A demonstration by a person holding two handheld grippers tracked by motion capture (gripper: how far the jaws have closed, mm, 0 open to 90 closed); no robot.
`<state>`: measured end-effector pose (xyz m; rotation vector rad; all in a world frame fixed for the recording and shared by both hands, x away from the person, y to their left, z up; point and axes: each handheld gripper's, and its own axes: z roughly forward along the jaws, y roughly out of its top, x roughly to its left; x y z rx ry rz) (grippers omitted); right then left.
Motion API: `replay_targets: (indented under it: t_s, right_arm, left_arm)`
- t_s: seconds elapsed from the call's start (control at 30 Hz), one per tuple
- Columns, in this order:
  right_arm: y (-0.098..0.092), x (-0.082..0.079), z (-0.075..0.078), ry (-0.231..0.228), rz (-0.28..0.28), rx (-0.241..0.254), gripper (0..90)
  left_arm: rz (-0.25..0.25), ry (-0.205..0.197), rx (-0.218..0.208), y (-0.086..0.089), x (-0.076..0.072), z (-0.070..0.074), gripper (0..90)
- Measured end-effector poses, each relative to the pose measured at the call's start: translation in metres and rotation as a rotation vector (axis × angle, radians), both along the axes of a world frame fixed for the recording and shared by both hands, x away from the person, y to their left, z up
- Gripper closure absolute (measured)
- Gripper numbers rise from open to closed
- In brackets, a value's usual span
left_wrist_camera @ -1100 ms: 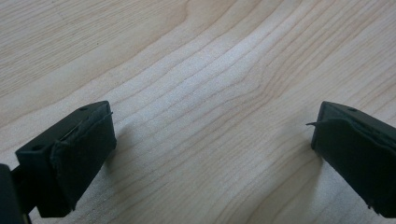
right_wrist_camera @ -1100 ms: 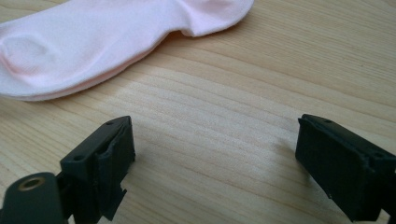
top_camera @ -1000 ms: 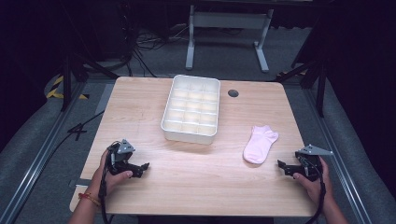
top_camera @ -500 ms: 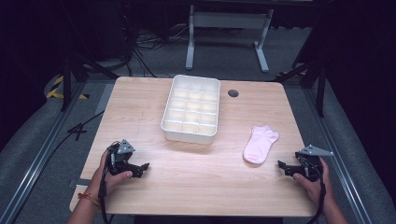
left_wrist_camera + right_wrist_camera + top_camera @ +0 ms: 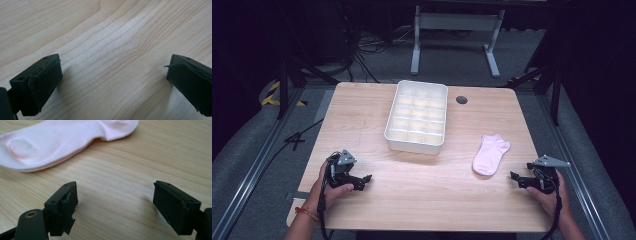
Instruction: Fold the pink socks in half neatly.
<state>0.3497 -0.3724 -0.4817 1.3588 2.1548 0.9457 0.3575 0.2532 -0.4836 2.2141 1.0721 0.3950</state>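
One sock, high view: a flat pale pink cotton sock lies on the light wooden table, right of the one white plastic compartment tray.
Two grippers, high view: left gripper left of the tray; right gripper just beside the sock.
Left gripper view: jaws wide apart over bare wood.
Right gripper view: jaws wide apart, empty; sock just beyond.

Bare wood lies open along the near edge of the light wooden table, between both hands. Toward the far edge, a white plastic compartment tray blocks the middle. Near the right edge, a flat pink sock lies in the way.
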Motion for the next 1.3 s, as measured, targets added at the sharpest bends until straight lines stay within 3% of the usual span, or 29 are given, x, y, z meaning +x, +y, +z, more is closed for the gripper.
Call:
replay_targets:
  t_s: [0.2,0.4,0.5,0.7,0.9,1.07,1.3]
  right_arm:
    - [0.008,0.001,0.02,-0.07,0.014,0.005,25.5]
    - [0.019,0.008,0.032,-0.099,0.039,0.005,28.2]
    - [0.027,0.012,0.037,-0.115,0.068,-0.025,36.6]
    - [0.045,0.02,0.046,-0.129,0.122,-0.061,36.8]
    - [0.052,0.03,0.046,-0.12,0.121,-0.068,35.4]
    - [0.057,0.031,0.043,-0.099,0.138,-0.033,34.6]
    - [0.071,0.018,0.033,-0.062,0.233,-0.033,38.1]
  left_arm:
    - [-0.001,0.002,0.001,0.0,0.0,0.0,0.3]
    - [0.001,0.002,0.002,0.0,0.0,0.0,0.3]
    - [0.002,0.001,0.001,0.0,0.0,0.0,0.3]
    - [0.002,0.0,0.001,0.0,0.0,0.0,0.3]
    - [0.004,0.0,-0.001,0.0,0.0,0.0,0.4]
    - [0.006,0.001,-0.003,0.0,-0.001,0.0,0.4]
    - [0.006,0.001,-0.003,0.0,-0.001,0.0,0.4]
